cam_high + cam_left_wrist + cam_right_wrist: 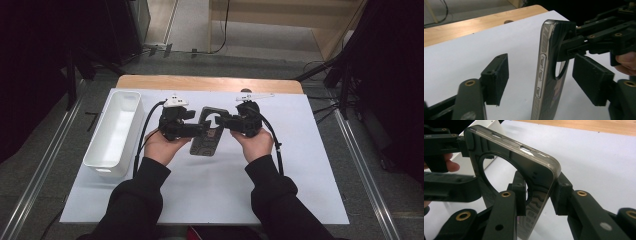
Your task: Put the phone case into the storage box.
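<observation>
High view: dark, glossy phone case with a big round cut-out near its top (206, 132), held up between two hands above the white sheet on the tabletop (300, 165). Left tool (200, 129) reaching in from the left, right tool (223, 120) from the right — meeting at the case's upper half. Long white plastic bin (116, 131) lying well apart at the left edge of the sheet. Bare wooden strip of tabletop showing beyond the sheet's far edge. Black sleeves coming in from below.

Left gripper view: case (549, 75) standing on edge between this tool's two black pads (496, 77), side buttons turned to the camera. Pads spread apart on either side — neither one touching the case, clear gaps both ways. Left tool (541, 81) thus open around it, not gripping. Right tool (570, 48) farther off, clamped on the case's upper corner beside the round cut-out.

Right gripper view: case (534, 167) tilted, top corner nearest the camera. Right tool (539, 195) pressed together on the case wall, one pad on the inside by the cut-out, the other on the outside. Left tool's arms visible at the left, a fingertip behind them.
</observation>
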Demonstrator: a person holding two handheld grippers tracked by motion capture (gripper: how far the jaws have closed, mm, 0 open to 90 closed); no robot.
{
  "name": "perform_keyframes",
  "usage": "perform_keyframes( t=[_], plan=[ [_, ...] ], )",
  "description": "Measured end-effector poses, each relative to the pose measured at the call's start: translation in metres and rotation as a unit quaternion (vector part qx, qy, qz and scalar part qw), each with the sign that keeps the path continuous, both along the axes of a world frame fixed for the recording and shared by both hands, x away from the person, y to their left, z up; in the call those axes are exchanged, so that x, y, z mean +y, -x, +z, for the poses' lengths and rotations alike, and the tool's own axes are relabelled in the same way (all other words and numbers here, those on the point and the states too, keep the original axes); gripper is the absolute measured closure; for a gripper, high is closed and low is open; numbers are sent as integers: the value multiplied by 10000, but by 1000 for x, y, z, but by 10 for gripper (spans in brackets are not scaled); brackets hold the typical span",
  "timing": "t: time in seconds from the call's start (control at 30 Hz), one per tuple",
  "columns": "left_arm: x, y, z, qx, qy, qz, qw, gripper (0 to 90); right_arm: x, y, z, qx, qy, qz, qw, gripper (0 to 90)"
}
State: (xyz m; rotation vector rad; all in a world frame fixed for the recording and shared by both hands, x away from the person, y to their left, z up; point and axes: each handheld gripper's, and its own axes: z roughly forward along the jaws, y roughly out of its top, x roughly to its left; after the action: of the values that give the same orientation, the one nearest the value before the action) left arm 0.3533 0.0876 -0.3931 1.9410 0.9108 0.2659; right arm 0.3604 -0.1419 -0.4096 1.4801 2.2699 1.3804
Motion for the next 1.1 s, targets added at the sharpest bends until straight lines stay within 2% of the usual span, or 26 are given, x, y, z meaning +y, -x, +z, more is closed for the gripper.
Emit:
perform_keyframes(
  t=[0.1,0.33,0.63,1.1],
  plan=[
    [-2,-1,0,-18,-9,81,10000,317,1,0,0,1,1,-11,10000,672],
    [-5,2,1,-75,-63,262,9996,413,3,0,1,12,4,-36,10000,672],
    [-12,4,1,-132,-274,406,9987,499,6,1,2,18,29,-55,10000,672],
    [-17,-3,-5,-37,-387,581,9976,516,9,0,1,72,21,-158,9998,672]
  ],
)
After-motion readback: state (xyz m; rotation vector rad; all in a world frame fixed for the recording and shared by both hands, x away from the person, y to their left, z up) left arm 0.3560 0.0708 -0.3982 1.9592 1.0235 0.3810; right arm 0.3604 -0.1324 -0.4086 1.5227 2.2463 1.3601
